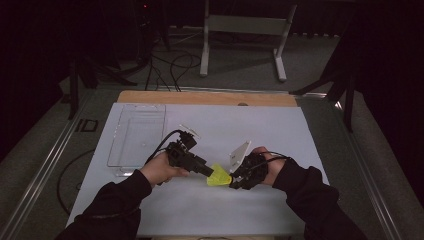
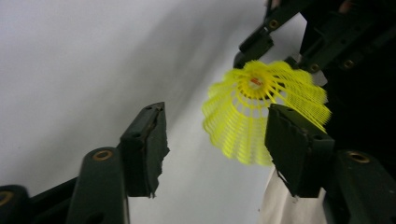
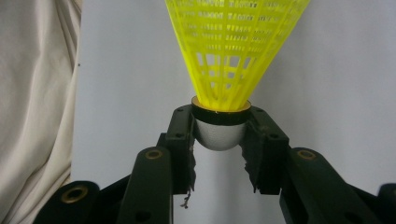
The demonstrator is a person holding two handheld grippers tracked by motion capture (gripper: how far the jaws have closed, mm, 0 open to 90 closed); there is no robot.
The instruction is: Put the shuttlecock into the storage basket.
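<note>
A yellow plastic shuttlecock (image 1: 219,176) hangs just above the white table top between my two grippers. My right gripper (image 1: 234,181) is shut on its rounded white head, just below the black band (image 3: 219,116), and the mesh skirt (image 3: 231,42) points away from the jaws. In the left gripper view the skirt's open end (image 2: 247,121) faces the camera. My left gripper (image 1: 209,171) is open around the skirt's rim. One of its pads (image 2: 292,140) lies against the mesh, while the other pad (image 2: 147,142) stands well clear of it.
A clear plastic tray (image 1: 136,137) lies on the white table cover at the back left. The table's wooden far edge (image 1: 205,97) runs behind it. Beige cloth (image 3: 32,116) lies beside the right gripper. Cables and a metal frame stand on the floor beyond.
</note>
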